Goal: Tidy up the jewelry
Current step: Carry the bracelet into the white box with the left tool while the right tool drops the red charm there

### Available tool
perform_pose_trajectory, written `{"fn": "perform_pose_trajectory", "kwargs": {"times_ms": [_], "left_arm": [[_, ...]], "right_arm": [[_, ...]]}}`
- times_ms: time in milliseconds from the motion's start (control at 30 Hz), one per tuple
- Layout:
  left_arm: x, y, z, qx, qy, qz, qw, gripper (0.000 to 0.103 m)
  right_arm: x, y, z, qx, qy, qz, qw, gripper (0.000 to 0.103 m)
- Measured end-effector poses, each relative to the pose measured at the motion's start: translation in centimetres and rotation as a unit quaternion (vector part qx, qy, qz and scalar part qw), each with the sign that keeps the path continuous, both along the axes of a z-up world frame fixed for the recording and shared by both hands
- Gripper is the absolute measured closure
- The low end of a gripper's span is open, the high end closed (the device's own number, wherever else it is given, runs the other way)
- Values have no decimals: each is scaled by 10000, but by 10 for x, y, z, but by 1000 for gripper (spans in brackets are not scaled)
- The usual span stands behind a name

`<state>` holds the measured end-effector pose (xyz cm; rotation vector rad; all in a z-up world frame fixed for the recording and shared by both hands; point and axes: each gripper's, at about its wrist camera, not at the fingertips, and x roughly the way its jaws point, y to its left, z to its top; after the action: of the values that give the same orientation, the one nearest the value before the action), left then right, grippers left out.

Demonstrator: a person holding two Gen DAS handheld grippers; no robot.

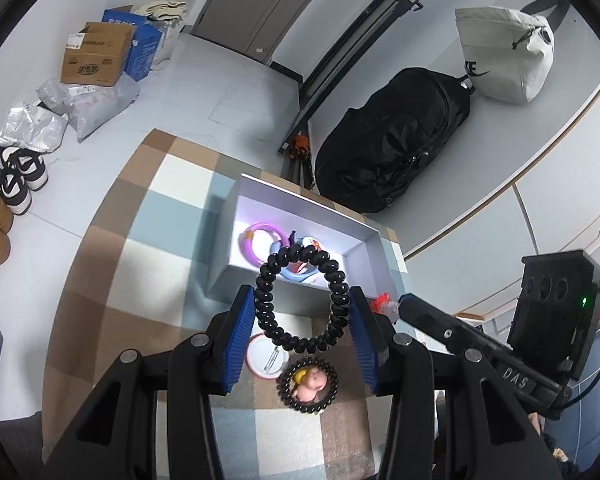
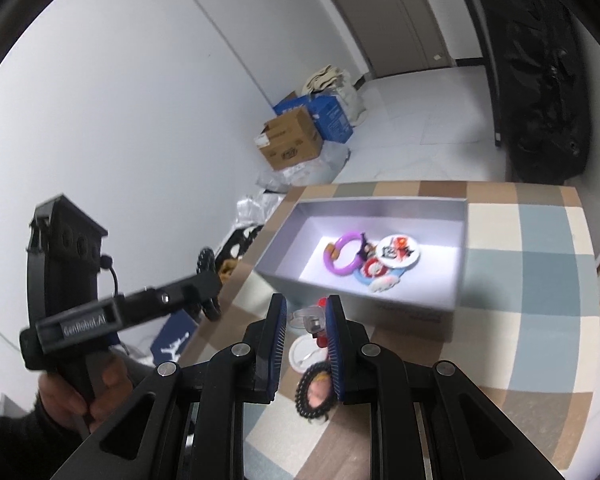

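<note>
My left gripper (image 1: 302,294) is shut on a black spiral hair tie (image 1: 262,304), held up in front of an open grey box (image 1: 320,216). The box holds a purple ring (image 1: 252,246) and round badges (image 2: 398,252). My right gripper (image 2: 307,308) is shut on a clear ring with a red ornament (image 2: 314,320), just short of the box's near wall (image 2: 380,292). Below the grippers, a white round badge (image 1: 266,358) and a second black hair tie around a small doll (image 1: 308,386) lie on the checked cloth (image 1: 140,264). In the right wrist view, the left gripper (image 2: 208,276) is off to the left.
The checked table ends just beyond the box. A black backpack (image 1: 392,144) and a white bag (image 1: 504,52) stand behind it. Cardboard boxes (image 1: 96,56), plastic bags and shoes (image 1: 12,176) lie on the floor at the left. A person's hand (image 2: 96,392) grips the left handle.
</note>
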<state>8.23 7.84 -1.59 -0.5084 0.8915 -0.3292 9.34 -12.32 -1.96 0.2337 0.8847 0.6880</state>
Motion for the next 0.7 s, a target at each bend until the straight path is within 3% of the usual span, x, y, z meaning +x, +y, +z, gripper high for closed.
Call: {"fn": "perform_pose_trajectory", "kwargs": {"times_ms": [700], "left_arm": [[52,-35,-5,284,66,-290,9992,63]], "right_arm": [[55,-19,10,361,217,-390,9984,84]]}}
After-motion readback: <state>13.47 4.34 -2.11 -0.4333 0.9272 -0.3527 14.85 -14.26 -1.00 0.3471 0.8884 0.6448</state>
